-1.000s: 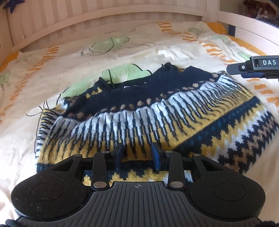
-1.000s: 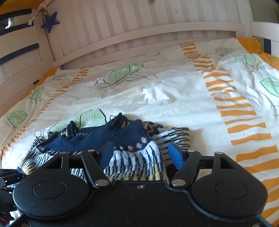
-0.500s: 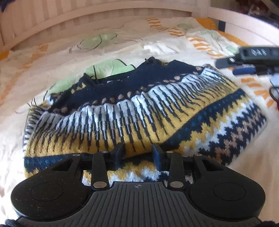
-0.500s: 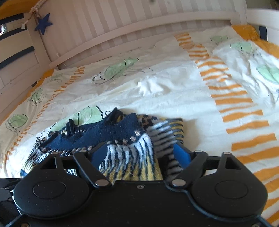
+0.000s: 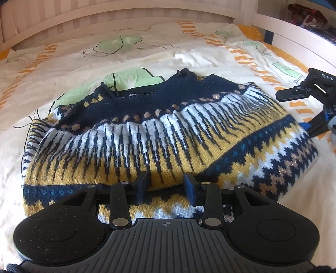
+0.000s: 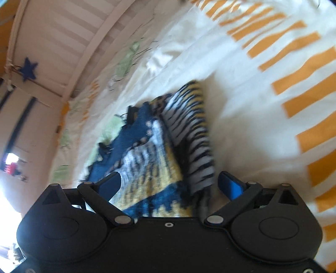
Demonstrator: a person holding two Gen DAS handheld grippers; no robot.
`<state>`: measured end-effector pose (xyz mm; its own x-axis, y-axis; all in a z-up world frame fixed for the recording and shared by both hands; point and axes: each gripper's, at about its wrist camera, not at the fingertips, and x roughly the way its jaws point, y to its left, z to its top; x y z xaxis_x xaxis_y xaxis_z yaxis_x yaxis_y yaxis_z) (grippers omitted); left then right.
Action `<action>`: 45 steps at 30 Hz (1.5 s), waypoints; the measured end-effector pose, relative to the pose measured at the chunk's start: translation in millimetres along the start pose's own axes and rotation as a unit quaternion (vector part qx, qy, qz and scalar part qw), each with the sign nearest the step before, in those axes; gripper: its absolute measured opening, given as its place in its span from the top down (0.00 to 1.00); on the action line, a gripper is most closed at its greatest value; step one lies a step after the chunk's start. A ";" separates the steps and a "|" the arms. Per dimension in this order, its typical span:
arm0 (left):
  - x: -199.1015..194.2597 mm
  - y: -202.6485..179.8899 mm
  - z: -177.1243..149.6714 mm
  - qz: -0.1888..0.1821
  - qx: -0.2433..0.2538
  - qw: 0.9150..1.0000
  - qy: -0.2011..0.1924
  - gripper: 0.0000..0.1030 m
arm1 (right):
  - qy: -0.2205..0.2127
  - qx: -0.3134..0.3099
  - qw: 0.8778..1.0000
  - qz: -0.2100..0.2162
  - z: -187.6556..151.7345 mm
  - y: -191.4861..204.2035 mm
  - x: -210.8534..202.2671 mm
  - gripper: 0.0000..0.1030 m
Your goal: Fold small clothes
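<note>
A navy, white and mustard patterned knit sweater [image 5: 159, 134] lies folded on the bed. My left gripper [image 5: 167, 183] is open, its jaws a moderate gap apart, low over the sweater's near hem and holding nothing. My right gripper [image 6: 169, 182] is open wide and tilted, with the sweater's right edge and a folded striped sleeve [image 6: 195, 147] between its fingers. The sweater shows blurred in the right wrist view [image 6: 147, 159]. The right gripper also shows at the right edge of the left wrist view [image 5: 310, 92].
The bed has a white sheet [image 5: 63, 69] with orange stripes and green leaf prints. A white slatted headboard [image 5: 105, 16] runs along the far side. A white bed rail [image 5: 294, 40] stands at the right. A blue star [image 6: 28, 70] hangs at the left.
My right gripper has rolled to a tilt and moved in at the sweater's right edge, its view now blurred. My left gripper stays open over the near hem.
</note>
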<state>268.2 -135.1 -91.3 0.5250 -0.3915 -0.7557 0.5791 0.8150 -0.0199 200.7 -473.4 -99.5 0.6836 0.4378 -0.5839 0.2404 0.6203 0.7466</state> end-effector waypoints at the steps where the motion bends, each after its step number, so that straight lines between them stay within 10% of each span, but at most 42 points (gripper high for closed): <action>1: 0.1 0.8 0.3 -0.002 -0.003 1.000 0.001 0.64 | 0.001 -0.001 1.000 0.004 -0.8 0.0 2.3 0.00; 15: -1.2 8.1 15.0 -0.026 -0.051 0.998 0.031 0.54 | -0.002 -0.029 1.000 -0.006 -2.6 5.3 8.9 0.00; 45: 72.3 8.2 90.2 0.080 -0.086 0.990 0.072 0.42 | -0.001 -0.006 1.000 0.008 2.9 -0.7 11.7 0.00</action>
<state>367.1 -195.3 -87.1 0.4998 -0.1965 -0.8436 0.3749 0.9270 0.0062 210.5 -470.6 -106.0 0.6894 0.4466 -0.5704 0.2198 0.6212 0.7522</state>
